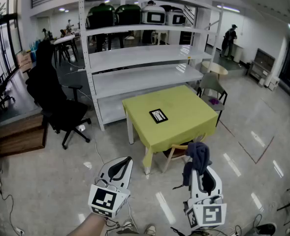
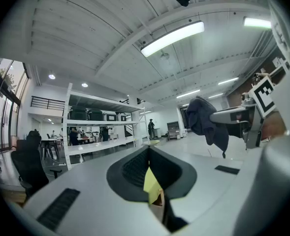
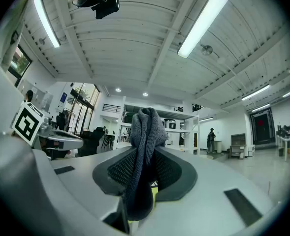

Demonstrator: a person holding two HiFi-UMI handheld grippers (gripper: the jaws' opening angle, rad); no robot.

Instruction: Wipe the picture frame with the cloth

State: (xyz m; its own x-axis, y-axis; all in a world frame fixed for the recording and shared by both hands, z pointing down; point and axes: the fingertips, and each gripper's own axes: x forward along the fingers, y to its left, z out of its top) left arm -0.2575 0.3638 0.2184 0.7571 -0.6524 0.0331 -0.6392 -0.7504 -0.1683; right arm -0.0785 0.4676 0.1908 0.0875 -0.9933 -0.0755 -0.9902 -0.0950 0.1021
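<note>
A black picture frame [image 1: 158,115] lies flat on the yellow-green table [image 1: 184,119] some way ahead of me. My right gripper [image 1: 200,168] is shut on a dark grey cloth [image 1: 198,156], which bunches above the jaws and hangs down in front of them. In the right gripper view the cloth [image 3: 145,156] fills the gap between the jaws. My left gripper [image 1: 120,167] is shut and holds nothing; its jaws meet in the left gripper view, where the right gripper's cloth [image 2: 207,122] shows at the right. Both grippers hover over the floor, short of the table.
White metal shelving [image 1: 135,58] with bins on top stands behind the table. A black office chair [image 1: 56,102] is at the left, a wooden chair [image 1: 181,154] under the table's near edge, another chair [image 1: 211,90] at its right. A person [image 1: 229,38] stands far back right.
</note>
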